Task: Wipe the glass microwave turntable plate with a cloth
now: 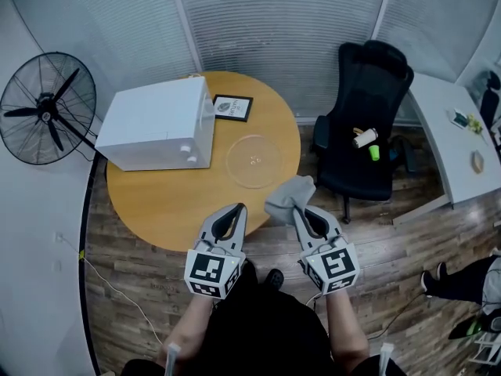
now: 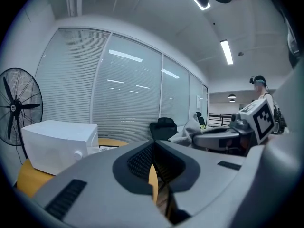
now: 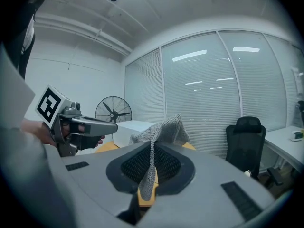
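A clear glass turntable plate [image 1: 254, 160] lies flat on the round wooden table [image 1: 156, 202], to the right of the white microwave [image 1: 160, 124]. My right gripper [image 1: 298, 208] is shut on a grey cloth [image 1: 288, 198], which bunches up above its jaws; in the right gripper view the cloth [image 3: 159, 136] hangs pinched between them. It hovers off the table's near right edge, short of the plate. My left gripper [image 1: 239, 207] is shut with nothing in it, beside the right one, over the table's near edge. The left gripper view shows its jaws meeting [image 2: 153, 152].
A small framed sign [image 1: 232, 107] stands behind the microwave. A standing fan [image 1: 47, 108] is at the left. A black office chair [image 1: 362, 124] holding small items sits right of the table, and a white desk [image 1: 450, 143] is beyond it. A person's legs [image 1: 462, 276] show at far right.
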Demonstrator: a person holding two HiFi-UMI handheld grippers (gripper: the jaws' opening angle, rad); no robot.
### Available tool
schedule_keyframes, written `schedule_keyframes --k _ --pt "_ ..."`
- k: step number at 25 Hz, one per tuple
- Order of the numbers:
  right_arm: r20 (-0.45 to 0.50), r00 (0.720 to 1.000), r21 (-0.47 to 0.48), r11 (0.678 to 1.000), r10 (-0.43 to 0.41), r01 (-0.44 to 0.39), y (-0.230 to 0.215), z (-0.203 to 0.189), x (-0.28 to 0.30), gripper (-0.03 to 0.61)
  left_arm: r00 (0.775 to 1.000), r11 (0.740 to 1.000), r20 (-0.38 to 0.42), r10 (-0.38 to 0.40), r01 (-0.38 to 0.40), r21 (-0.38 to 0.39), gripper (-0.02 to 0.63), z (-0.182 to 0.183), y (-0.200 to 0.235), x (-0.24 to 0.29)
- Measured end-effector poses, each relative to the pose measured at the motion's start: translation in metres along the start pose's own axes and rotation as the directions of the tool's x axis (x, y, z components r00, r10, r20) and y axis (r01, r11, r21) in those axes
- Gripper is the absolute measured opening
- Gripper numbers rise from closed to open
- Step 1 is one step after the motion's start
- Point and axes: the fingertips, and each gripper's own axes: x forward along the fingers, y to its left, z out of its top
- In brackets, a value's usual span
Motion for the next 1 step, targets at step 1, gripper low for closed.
schedule_keyframes --k 1 --pt "0.004 1.000 0.000 1.000 0.001 -0.001 -0.0002 -0.0001 0.0005 0.020 1.000 1.000 -0.001 0.001 -0.001 -0.001 -0.002 -0.0005 -0.0001 0.0002"
